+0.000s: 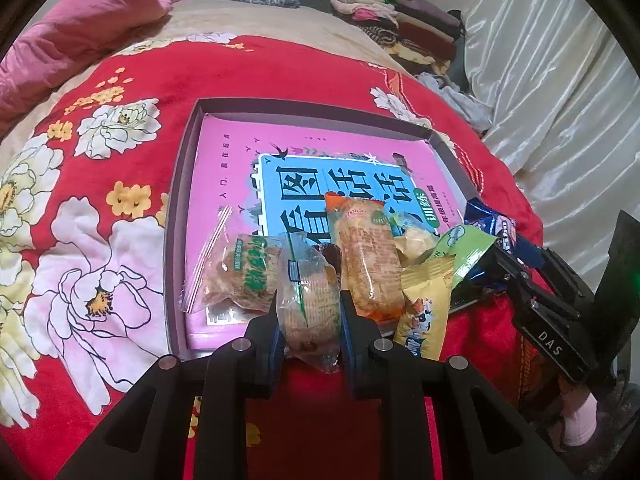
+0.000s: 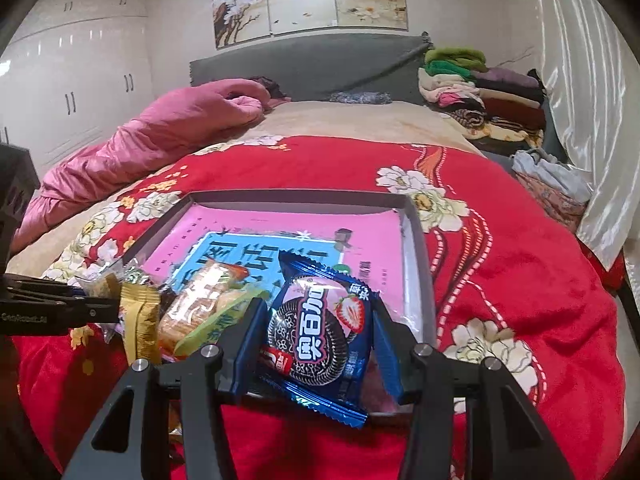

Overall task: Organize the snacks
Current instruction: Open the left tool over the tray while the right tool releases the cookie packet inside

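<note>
Over the tray (image 1: 182, 184): sorting partly done.
Left gripper (image 1: 308, 312) clamps a clear cake packet (image 1: 308, 300); right gripper (image 2: 320, 336) holds a blue cookie packet (image 2: 320, 332); several snacks (image 1: 370, 264) remain heaped at the tray's near edge.

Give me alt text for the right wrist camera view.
The right gripper is shut on a blue strawberry cookie packet above the near edge of a shallow grey box lined with a pink book, on a red floral blanket. More wrapped snacks are piled to its left.
</note>
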Available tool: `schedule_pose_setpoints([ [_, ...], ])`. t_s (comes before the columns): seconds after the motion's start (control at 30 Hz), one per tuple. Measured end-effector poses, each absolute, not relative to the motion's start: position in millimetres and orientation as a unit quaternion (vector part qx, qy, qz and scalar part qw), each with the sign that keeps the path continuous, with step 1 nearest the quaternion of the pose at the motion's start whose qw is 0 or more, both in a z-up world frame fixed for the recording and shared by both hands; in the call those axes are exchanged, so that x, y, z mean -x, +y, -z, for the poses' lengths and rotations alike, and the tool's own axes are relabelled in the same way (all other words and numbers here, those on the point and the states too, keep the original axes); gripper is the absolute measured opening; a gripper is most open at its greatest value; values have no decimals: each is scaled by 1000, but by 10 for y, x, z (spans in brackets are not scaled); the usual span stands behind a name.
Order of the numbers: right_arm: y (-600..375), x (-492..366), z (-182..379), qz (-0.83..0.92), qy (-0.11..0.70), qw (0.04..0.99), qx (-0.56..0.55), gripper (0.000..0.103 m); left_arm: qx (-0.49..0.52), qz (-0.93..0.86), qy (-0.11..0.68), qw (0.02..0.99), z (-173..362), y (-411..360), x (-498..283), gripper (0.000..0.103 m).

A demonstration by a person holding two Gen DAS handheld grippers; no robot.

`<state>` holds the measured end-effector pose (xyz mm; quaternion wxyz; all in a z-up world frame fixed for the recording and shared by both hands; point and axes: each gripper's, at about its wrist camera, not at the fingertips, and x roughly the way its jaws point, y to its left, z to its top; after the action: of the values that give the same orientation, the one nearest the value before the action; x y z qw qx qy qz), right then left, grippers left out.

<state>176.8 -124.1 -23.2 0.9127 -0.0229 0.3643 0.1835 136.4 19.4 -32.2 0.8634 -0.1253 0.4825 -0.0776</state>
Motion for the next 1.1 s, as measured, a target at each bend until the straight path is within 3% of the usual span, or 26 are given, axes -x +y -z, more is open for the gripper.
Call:
schedule_pose_setpoints([
  [1.1, -975, -1801, 291, -220, 356, 907, 57, 52, 122, 82, 489, 860, 367, 138, -1414, 25],
])
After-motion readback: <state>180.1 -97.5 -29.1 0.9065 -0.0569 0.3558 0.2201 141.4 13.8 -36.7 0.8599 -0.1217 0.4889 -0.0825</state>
